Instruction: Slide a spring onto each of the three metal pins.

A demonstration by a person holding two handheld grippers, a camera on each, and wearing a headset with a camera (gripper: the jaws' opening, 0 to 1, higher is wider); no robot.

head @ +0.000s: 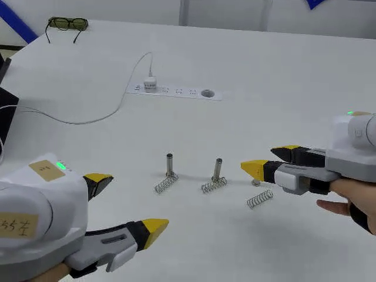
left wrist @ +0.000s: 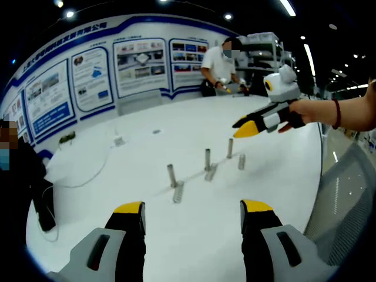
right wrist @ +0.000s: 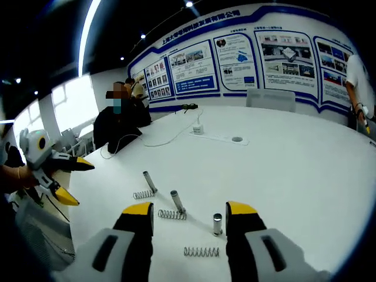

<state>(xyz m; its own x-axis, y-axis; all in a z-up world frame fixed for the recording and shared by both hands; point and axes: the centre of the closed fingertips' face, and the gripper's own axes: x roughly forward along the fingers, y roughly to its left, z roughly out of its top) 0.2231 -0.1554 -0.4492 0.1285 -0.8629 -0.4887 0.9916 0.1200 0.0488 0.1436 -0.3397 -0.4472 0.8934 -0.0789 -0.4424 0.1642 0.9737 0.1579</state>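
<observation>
Taking the middle pin (head: 217, 169) as marker, upright on the white bench (head: 282, 88). To its left in the head view, well apart, the left pin (head: 170, 164), also upright. To its right, the right pin (right wrist: 217, 224), upright too, largely hidden in the head view behind a yellow claw tip.

Lying flat at the foot of the middle pin, touching or nearly so, the second spring (head: 214, 185). At the foot of the left pin, likewise flat, the first spring (head: 166, 184). To the right of the middle pin and nearer the person, the third spring (head: 259, 199), flat, near the right pin but apart from it. Not yet threaded, any of the three.

Left claw (head: 126, 202): spread wide, holding nothing, well to the left of the middle pin and nearer the person. Right claw (head: 269, 160): parted, holding nothing, just right of the middle pin, lower tip in front of the right pin.

Far beyond the middle pin, a power strip (head: 176, 92) with a white plug (head: 151, 84) and a cable (head: 120, 104) trailing off left. Farther still and leftward, glasses (head: 67, 23).
</observation>
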